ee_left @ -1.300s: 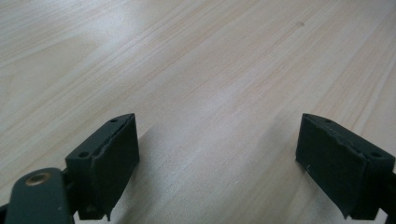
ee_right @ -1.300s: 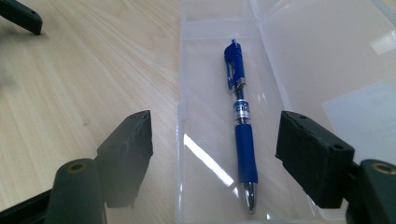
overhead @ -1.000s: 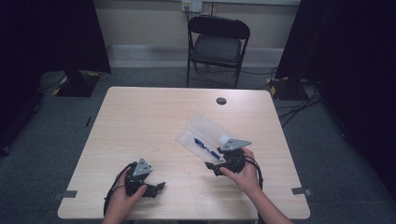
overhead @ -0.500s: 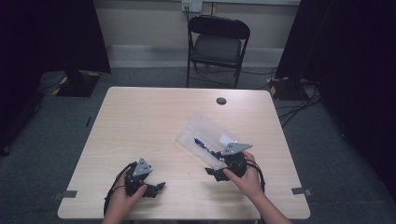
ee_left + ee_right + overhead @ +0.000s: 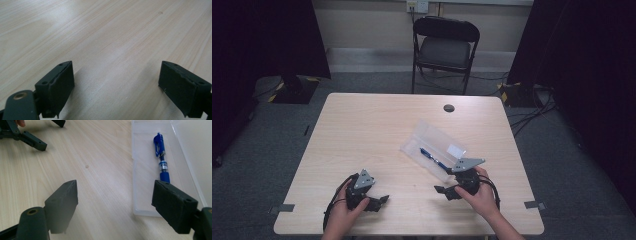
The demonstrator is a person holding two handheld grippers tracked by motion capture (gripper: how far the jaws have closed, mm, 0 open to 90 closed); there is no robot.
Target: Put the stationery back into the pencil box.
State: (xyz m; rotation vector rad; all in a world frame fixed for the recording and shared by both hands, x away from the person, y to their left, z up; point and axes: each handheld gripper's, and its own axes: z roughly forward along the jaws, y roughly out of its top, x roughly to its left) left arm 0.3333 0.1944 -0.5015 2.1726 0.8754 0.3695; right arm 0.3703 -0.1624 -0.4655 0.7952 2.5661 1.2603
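A clear plastic case point(image 5: 438, 141) lies open right of the table's middle, with a blue pen point(image 5: 430, 155) in its tray. My right gripper point(image 5: 446, 192) sits at the case's near end, jaws open and empty. In the right gripper view the pen point(image 5: 161, 157) lies lengthwise in the case point(image 5: 147, 195), ahead of the right-hand jaw of my right gripper point(image 5: 115, 192). My left gripper point(image 5: 379, 201) rests open near the front edge on the left. In its own view the left gripper point(image 5: 116, 75) has only bare wood between its jaws.
The light wooden table point(image 5: 372, 130) has a small round black cap point(image 5: 449, 108) near its far edge. A black folding chair point(image 5: 444, 45) stands behind the table. Dark curtains and floor cables flank both sides.
My right gripper has drawn back a little from the case toward the front edge. The left gripper has stayed where it was.
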